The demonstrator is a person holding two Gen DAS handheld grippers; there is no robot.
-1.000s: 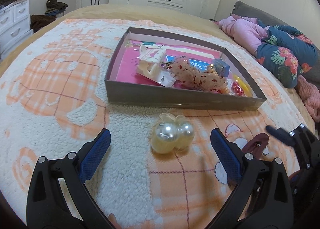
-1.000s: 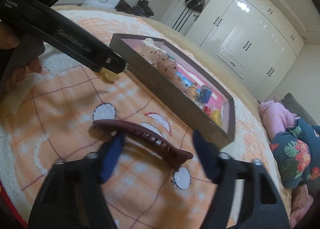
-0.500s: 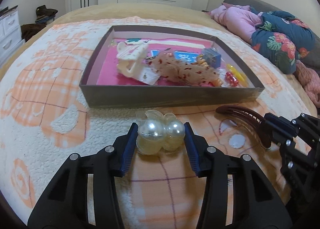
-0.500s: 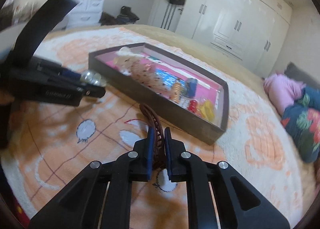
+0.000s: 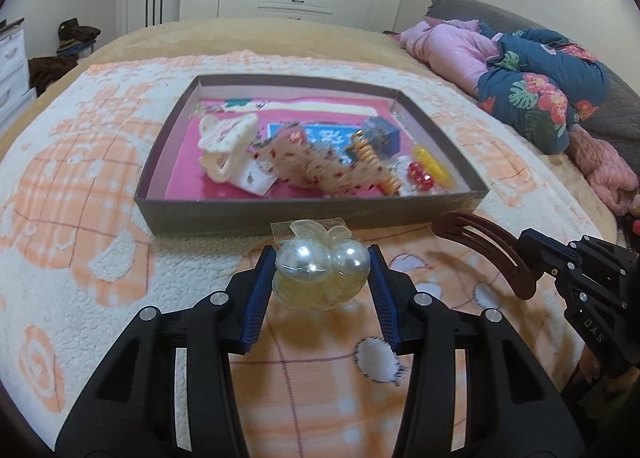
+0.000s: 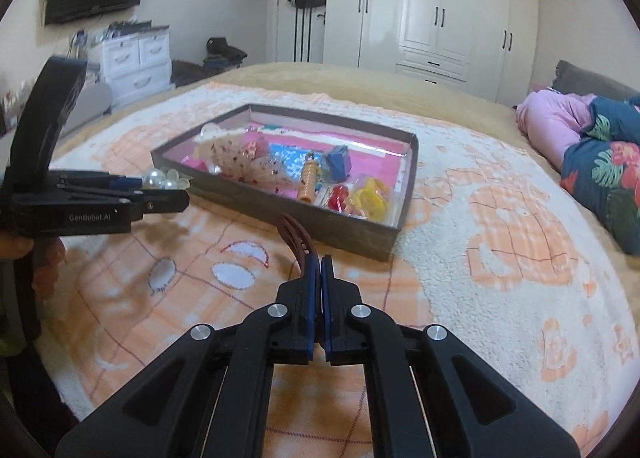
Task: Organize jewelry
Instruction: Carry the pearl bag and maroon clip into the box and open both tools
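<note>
My left gripper is shut on a pearl hair clip with two big pearls on a clear yellowish base, held above the blanket just in front of the box. The clip also shows in the right wrist view. My right gripper is shut on a dark brown curved hair clip, lifted off the blanket; it also shows in the left wrist view. A shallow grey box with a pink floor holds a cream claw clip, a patterned scrunchie, a blue cube and small red and yellow pieces.
The box sits on a white and orange fleece blanket on a bed. Pink and floral bedding is piled at the right. White wardrobes and a drawer unit stand beyond the bed.
Both grippers went from open to shut: the left closed on the pearl clip, the right on the brown clip. Both clips were lifted off the blanket and moved nearer the box.
</note>
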